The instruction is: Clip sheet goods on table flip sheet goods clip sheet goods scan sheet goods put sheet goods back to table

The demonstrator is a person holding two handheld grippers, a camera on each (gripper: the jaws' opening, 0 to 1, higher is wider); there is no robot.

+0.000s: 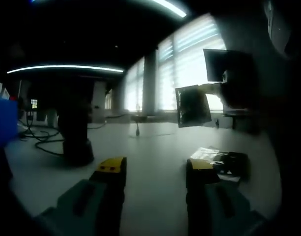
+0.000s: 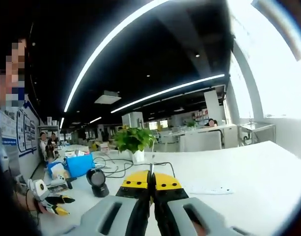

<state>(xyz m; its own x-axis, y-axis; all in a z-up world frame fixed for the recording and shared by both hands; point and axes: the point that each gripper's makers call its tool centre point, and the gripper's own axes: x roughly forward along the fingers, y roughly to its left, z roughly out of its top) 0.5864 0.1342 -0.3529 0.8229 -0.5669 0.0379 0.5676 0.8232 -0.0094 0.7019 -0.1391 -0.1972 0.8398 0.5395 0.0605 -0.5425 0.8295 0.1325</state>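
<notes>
Left gripper view: the left gripper (image 1: 155,172) is released, its yellow-tipped jaws standing well apart above the white table (image 1: 150,147) and holding nothing. A flat sheet packet (image 1: 193,105) hangs in mid-air ahead, pinched at its upper right corner by the right gripper (image 1: 223,83), which enters from the right. More packets (image 1: 224,161) lie stacked on the table just beside the left gripper's right jaw. A dark barcode scanner on a stand (image 1: 75,132) sits to the left.

Right gripper view: the right gripper (image 2: 151,184) is clenched — its jaws meet with only a thin edge (image 2: 151,169) rising between the tips, judged to be the sheet packet seen edge-on.

Handling, as judged:
- The packet appears light, thin and glossy — probably a film pouch, so slippery and apt to swing or pivot from a one-corner hold.
- It hangs flat without folding, suggesting some stiffness.
- A second grip belongs on a free edge or the opposite corner, clear of the face to be scanned.

No brand, label or print on the packets is legible. In the right gripper view, wall posters (image 2: 22,130) at left carry writing too small to read.
</notes>
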